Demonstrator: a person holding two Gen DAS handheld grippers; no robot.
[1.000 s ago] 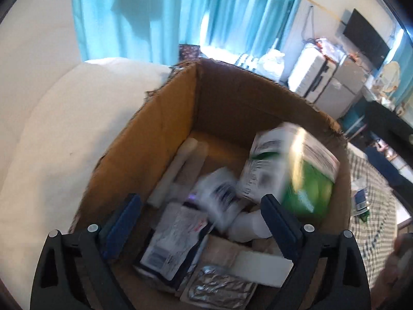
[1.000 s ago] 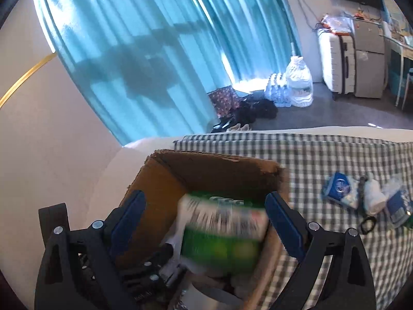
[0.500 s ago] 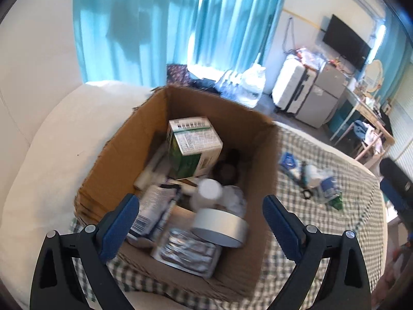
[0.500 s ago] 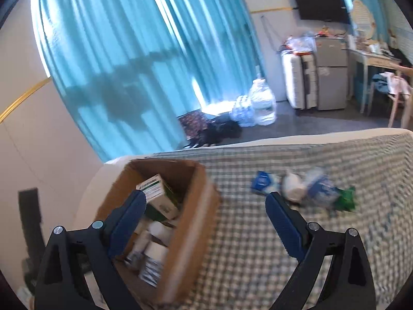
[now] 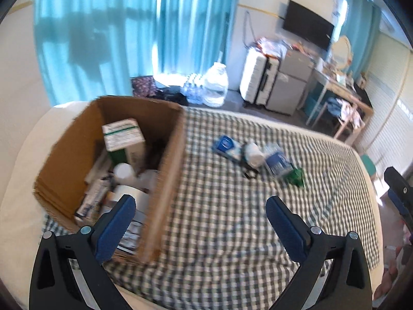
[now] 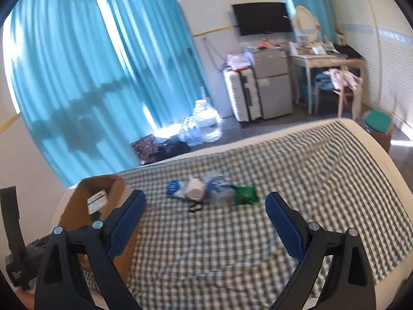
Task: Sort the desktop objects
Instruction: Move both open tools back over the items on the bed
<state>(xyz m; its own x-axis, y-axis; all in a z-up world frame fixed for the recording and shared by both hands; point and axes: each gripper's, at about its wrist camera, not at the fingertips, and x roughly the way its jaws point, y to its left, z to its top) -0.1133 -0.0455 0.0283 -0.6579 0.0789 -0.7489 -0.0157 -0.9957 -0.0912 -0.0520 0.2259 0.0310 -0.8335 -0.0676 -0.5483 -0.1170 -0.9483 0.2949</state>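
Observation:
A brown cardboard box (image 5: 170,170) sits at the left end of a checked cloth; it also shows in the right wrist view (image 6: 116,188). In it lie a green-and-white carton (image 5: 124,137), a white bottle (image 5: 124,171), a tape roll and several packets. On the cloth lies a small pile: a blue packet (image 5: 225,144), a white bottle (image 5: 254,153), a blue-and-white pack (image 5: 277,162) and a green packet (image 6: 245,193). My left gripper (image 5: 200,222) is open and empty, back from the box's right wall. My right gripper (image 6: 205,217) is open and empty, short of the pile.
The checked cloth (image 6: 296,180) covers a white bed-like surface. Beyond its far edge are blue curtains, water bottles (image 6: 206,124), a white suitcase (image 6: 241,95), a small fridge and a desk. The right gripper's frame shows at the left wrist view's right edge (image 5: 398,191).
The green-and-white carton dropped into the box and came to rest. Both grippers, open throughout, pulled back and swung right, from over the box toward the pile on the cloth.

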